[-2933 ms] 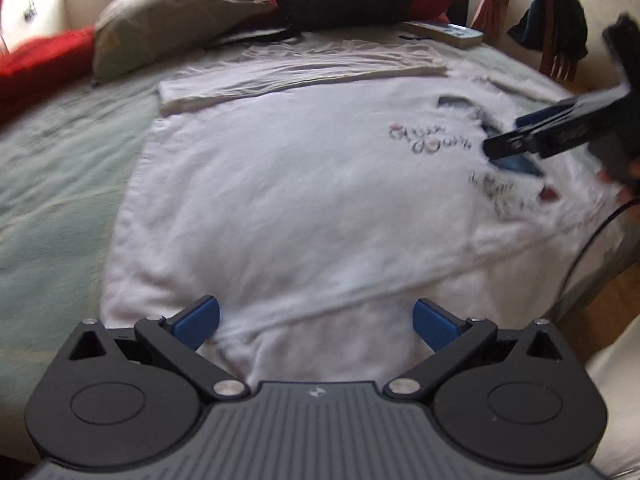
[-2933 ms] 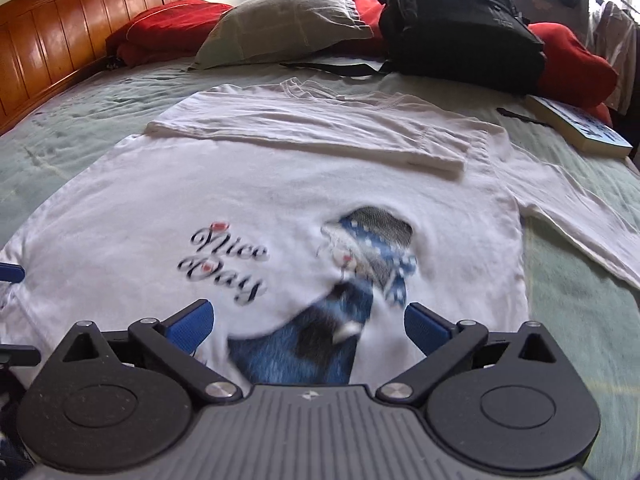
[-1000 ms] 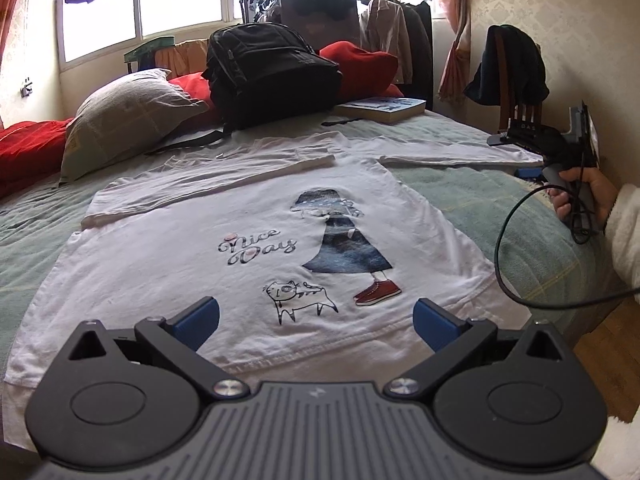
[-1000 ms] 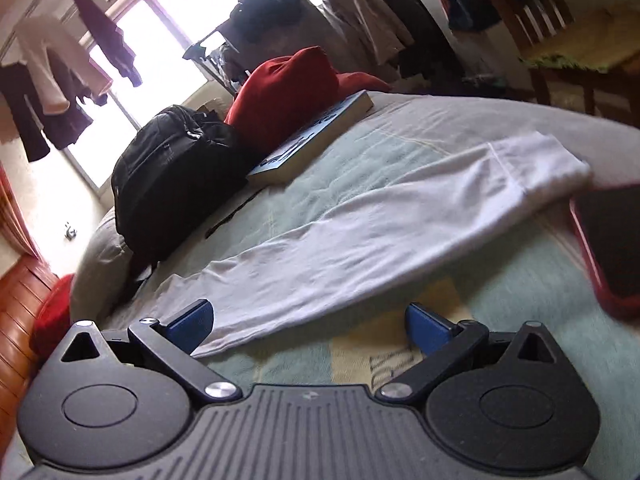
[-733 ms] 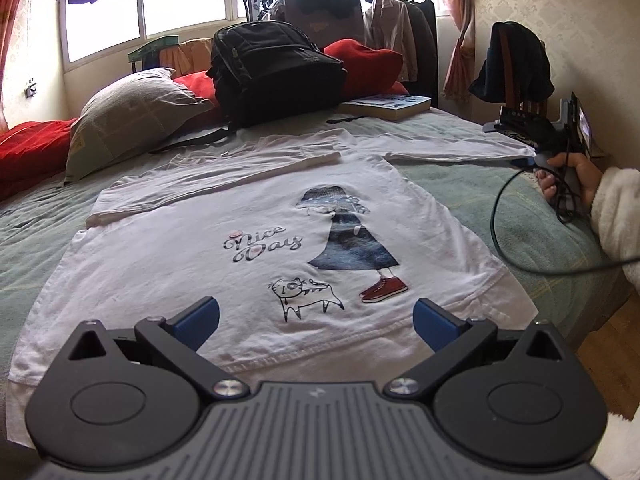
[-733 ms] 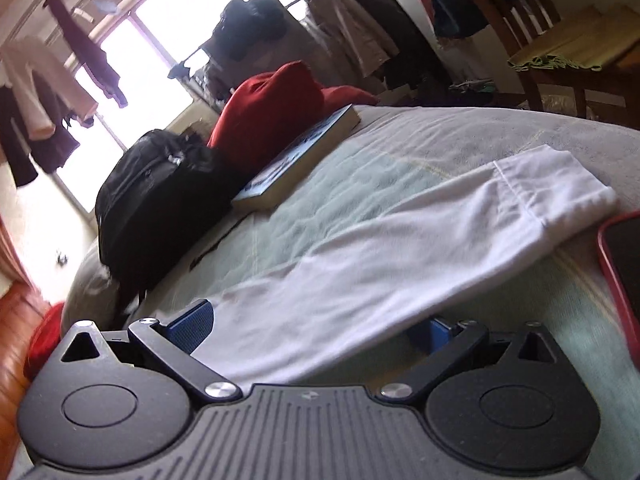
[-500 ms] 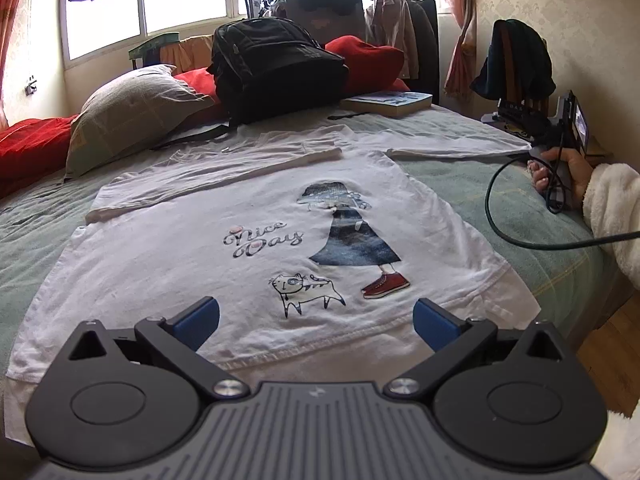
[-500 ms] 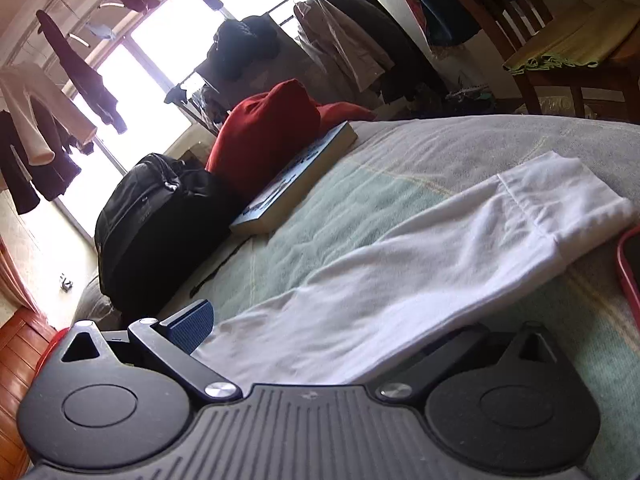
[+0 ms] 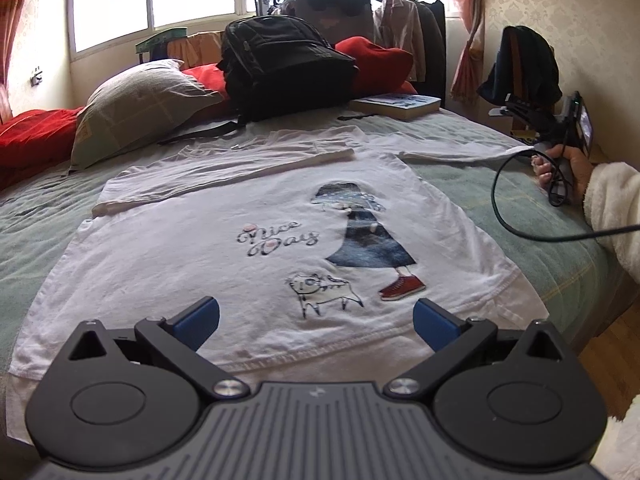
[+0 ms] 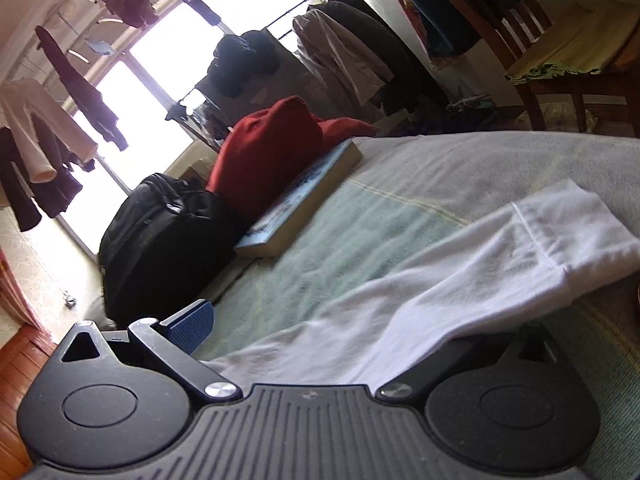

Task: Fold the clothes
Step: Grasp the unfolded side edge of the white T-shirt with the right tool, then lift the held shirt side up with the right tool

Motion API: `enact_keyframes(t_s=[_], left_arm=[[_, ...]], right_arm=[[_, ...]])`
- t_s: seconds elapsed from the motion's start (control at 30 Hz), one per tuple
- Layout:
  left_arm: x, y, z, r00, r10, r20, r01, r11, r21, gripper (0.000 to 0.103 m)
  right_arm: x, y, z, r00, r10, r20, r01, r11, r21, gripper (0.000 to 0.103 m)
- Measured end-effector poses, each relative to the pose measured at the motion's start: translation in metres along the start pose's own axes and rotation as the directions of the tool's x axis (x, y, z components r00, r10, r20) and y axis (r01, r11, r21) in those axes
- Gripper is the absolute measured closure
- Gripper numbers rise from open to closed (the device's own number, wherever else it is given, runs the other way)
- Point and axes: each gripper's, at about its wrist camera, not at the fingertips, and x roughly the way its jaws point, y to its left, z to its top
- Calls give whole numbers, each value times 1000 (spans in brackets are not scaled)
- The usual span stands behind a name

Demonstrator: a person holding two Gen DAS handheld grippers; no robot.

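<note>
White long-sleeved cotton shirt with "Nice Day" print (image 9: pixel 256 240) lies flat, print up, on green bed (image 9: pixel 36 216). Left sleeve (image 9: pixel 216 172) lies folded across chest. Left gripper (image 9: pixel 316 316) hovers over hem, jaws wide, empty. Right sleeve (image 10: pixel 460 280) lies stretched out sideways; right gripper (image 10: pixel 320 344) around it, jaws spread, one finger hidden under cloth. Judgement: right sleeve and body folds remain.

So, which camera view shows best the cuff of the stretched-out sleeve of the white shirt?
The right wrist view. There the sleeve cuff is near and large, with its hem seam plain, and the sleeve runs between the fingers of the open right gripper. The left wrist view shows that cuff only far away and small, beside the person's hand.
</note>
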Motion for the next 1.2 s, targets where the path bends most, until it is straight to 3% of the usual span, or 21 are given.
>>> enact_keyframes(t_s=[0.37, 0.73, 1.2], left_arm=[[6, 30, 10, 999, -30, -19, 29, 999, -43, 1], [3, 61, 23, 999, -48, -23, 47, 998, -52, 1], [2, 87, 21, 997, -66, -49, 65, 998, -17, 1]], right_arm=[[-4, 48, 11, 1000, 20, -14, -21, 999, -47, 0], [7, 102, -6, 999, 3, -36, -6, 996, -93, 0], [28, 172, -37, 993, 51, -106, -66, 989, -136, 0]])
